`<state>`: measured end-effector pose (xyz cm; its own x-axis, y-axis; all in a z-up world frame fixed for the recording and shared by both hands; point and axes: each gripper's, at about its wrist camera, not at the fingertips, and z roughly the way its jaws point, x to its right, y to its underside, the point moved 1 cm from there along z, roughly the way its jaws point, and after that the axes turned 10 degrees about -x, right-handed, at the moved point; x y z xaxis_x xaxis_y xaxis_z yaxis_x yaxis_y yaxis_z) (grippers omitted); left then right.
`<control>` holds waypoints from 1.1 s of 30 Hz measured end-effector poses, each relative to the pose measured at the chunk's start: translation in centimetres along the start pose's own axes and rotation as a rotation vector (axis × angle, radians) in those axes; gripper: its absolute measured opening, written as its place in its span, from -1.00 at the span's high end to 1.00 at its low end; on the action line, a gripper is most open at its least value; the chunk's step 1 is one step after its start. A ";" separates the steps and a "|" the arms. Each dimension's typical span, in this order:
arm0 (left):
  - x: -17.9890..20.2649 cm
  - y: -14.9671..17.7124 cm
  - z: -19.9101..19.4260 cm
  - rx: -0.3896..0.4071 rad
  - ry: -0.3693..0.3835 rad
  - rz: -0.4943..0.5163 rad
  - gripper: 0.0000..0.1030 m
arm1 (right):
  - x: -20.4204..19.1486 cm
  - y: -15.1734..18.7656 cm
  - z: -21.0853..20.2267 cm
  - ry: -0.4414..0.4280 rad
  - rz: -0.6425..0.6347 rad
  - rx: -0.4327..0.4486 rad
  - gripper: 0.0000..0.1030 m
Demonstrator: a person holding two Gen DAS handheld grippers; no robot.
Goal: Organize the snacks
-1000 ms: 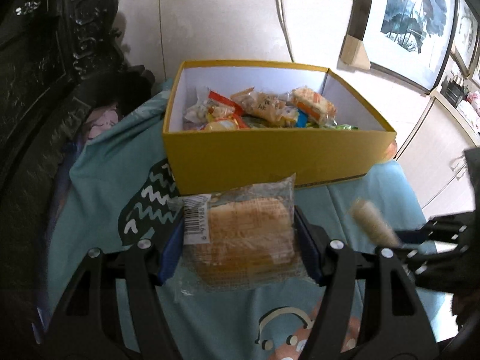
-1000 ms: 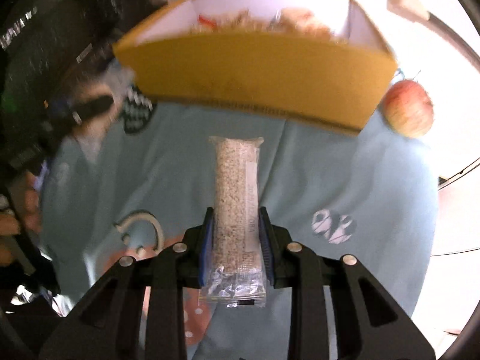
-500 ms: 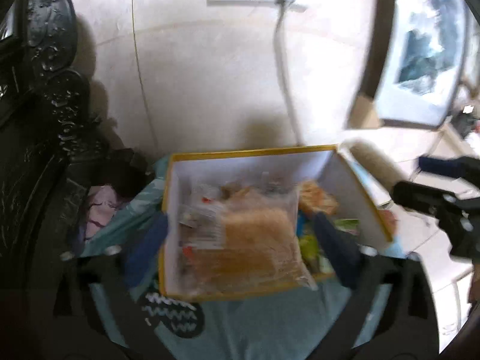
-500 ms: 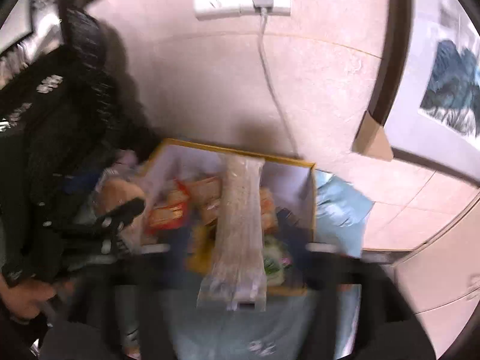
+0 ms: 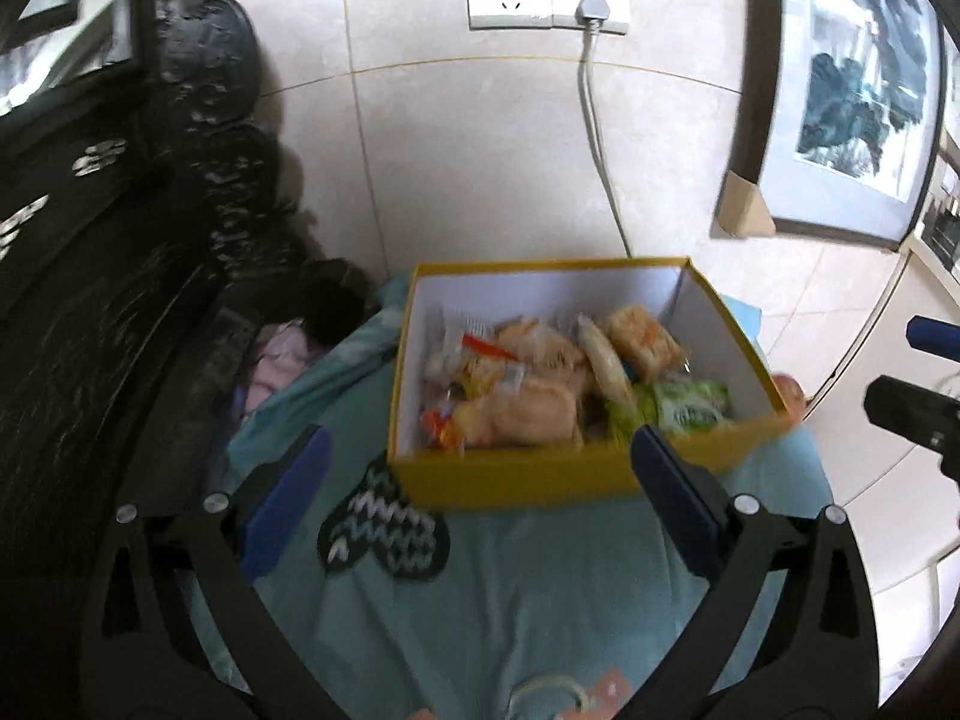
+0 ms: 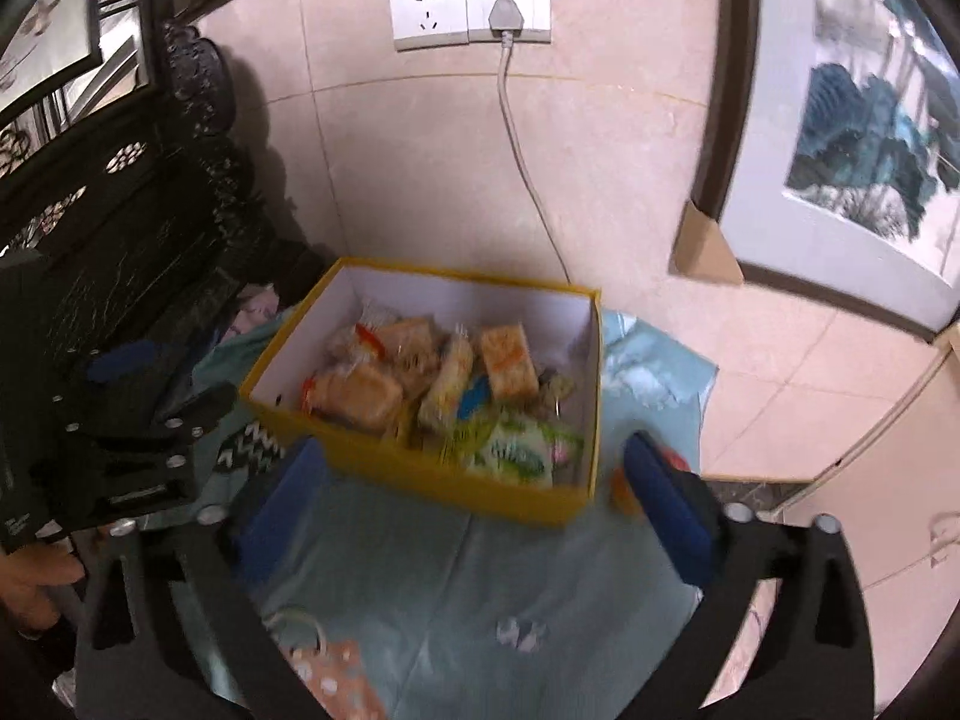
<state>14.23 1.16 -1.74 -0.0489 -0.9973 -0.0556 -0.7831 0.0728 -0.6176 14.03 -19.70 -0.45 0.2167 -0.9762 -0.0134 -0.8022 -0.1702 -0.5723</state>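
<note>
My left claw [image 5: 480, 495] stood wide open with nothing between its blue pads. My right claw [image 6: 468, 498] had just been opening and was empty too. Both hung above the near edge of the cloth [image 5: 540, 588], pointing down at the box [image 5: 522, 480].

The snacks [image 5: 540, 378] lay heaped inside the box, which sat toward the cloth's far edge, close to the wall. The bread pack [image 5: 528, 411] rested against the near wall, the long bar [image 5: 606, 360] leaned across the middle of the pile, and a green pack [image 5: 690, 411] filled the near right corner.

I judged the drop done and the step in hand a clean pull-away. To do it well I needed to keep the jaws wide and clear of the box rim, since a snagged wrapper could drag a pack back out. An apple [image 5: 789, 393] sat just beside the box's right corner, so swinging that way risked knocking it off the cloth's right edge.
</note>
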 end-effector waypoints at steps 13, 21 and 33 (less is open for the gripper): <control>2.2 6.8 -13.9 0.059 -0.097 -0.019 -0.96 | -1.7 7.1 -7.5 0.015 -0.021 0.015 -0.97; 1.4 8.3 -20.3 0.083 -0.073 -0.012 -0.96 | -4.4 11.5 -14.7 0.088 0.050 0.087 -0.97; -0.6 12.2 -22.4 0.049 -0.030 0.024 -0.96 | -9.0 15.4 -17.2 0.125 0.046 0.095 -0.97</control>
<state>-9.19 2.31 8.26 -0.0482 -0.9944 -0.0944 -0.7505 0.0984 -0.6535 -9.82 -15.86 4.98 0.1052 -0.9928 0.0579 -0.7523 -0.1175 -0.6482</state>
